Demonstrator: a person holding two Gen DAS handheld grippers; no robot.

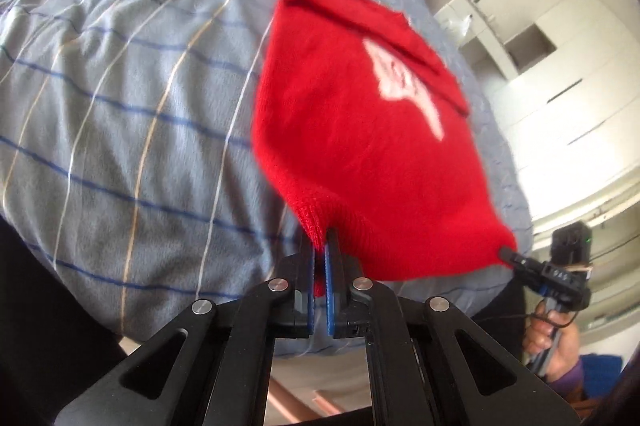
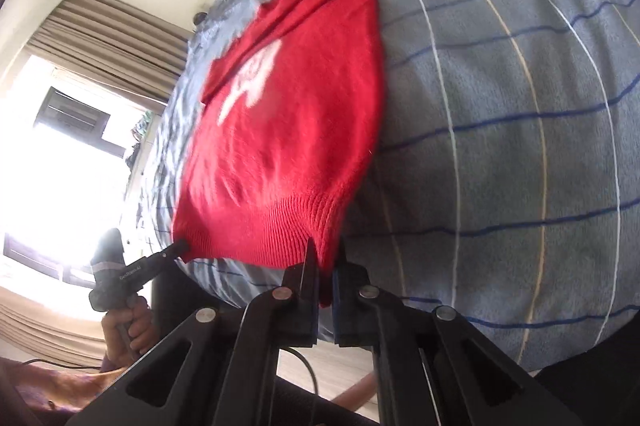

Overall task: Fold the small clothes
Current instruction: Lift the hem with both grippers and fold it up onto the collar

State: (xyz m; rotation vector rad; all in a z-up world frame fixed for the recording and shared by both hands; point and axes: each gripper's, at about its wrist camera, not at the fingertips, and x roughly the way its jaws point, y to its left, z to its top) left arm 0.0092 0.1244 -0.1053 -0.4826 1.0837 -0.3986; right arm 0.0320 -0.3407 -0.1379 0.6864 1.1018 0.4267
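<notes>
You have the small red knitted sweater (image 1: 360, 130) pinched by its ribbed hem at both bottom corners, your left hand-held gripper (image 1: 320, 258) clenched on one and your right hand-held gripper (image 2: 325, 262) clenched on the other, with the garment stretched out over the grey-blue bed cover with thin blue and white stripes (image 1: 120, 106). This looks like the fold of hem toward collar, so you will likely need to carry both corners forward evenly. The soft, stretchy knit, with its fuzzy white chest motif (image 2: 252, 82), may sag between your grips.

blurred: sweater (image 1: 360, 146) white motif (image 1: 404, 82) | hidden: hem corners inside claws
</notes>
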